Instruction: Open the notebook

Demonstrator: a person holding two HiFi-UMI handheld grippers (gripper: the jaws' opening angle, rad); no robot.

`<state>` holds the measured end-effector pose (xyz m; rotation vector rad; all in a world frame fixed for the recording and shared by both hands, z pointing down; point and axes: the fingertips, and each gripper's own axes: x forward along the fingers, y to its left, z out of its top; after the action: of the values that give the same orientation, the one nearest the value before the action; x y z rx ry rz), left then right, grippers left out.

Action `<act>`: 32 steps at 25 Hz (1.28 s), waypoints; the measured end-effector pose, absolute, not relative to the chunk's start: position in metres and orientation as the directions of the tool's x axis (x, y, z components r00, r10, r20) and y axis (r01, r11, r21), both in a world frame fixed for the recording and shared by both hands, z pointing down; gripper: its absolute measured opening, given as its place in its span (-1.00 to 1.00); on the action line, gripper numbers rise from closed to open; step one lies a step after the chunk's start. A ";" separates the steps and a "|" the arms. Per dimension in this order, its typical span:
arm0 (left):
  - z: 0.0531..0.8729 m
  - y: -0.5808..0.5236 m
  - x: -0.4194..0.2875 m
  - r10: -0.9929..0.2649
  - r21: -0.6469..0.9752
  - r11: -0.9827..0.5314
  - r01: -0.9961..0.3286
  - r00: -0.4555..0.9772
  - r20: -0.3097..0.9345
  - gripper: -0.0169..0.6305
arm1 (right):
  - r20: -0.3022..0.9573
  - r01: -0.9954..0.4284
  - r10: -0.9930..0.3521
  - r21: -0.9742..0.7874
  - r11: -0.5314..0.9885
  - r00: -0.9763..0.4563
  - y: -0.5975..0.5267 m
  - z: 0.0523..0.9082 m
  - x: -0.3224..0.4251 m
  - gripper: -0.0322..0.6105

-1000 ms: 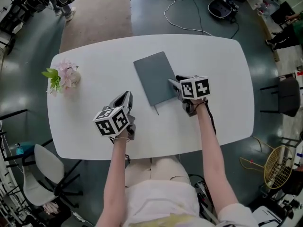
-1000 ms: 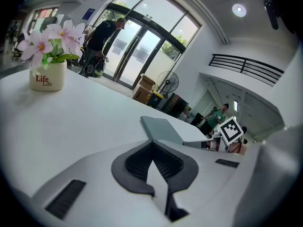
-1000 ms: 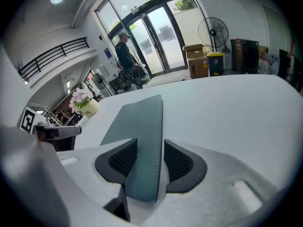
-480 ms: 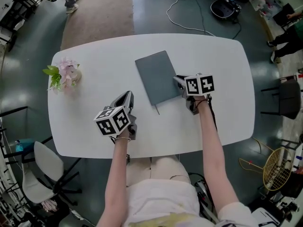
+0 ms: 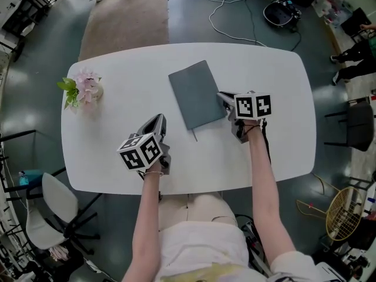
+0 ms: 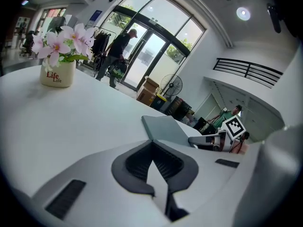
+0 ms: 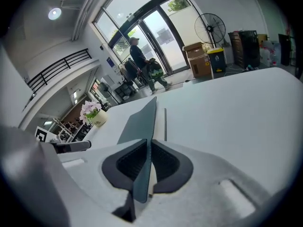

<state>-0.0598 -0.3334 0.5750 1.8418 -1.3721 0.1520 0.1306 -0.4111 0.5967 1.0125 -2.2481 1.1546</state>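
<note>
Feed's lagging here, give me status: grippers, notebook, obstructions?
Right gripper jaws just closed onto notebook, right edge. Left gripper shut, empty, off to the side. Cover not yet lifted. Flower pot far left, not in the way.

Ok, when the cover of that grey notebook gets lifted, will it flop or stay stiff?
Probably fairly stiff: the notebook cover runs straight from where the right claw, whose jaws have just been closing, pinches its edge. It looks thin and light, so the whole book may slide on the smooth table.
</note>
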 end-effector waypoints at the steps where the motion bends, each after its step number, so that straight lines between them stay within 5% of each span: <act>1: 0.574 -0.332 -0.060 -0.750 0.530 -0.073 -0.845 0.397 0.529 -0.95 | 0.631 -0.756 -0.418 -0.520 0.398 -0.654 -0.410 0.592 0.130 -0.79; 13: 0.561 -0.320 -0.070 -0.788 0.544 -0.058 -0.837 0.373 0.489 -0.95 | 0.535 -0.691 -0.438 -0.527 0.495 -0.723 -0.400 0.539 0.102 -0.84; 32: 0.530 -0.288 -0.161 -0.827 0.556 -0.089 -0.827 0.372 0.421 -0.95 | 0.594 -0.749 -0.531 -0.197 0.632 -0.604 -0.356 0.486 -0.014 -0.85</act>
<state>-0.1611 -0.2884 0.5300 1.8878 -1.4329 -0.0010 -0.0138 -0.3560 0.4863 1.0039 -2.3652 0.5977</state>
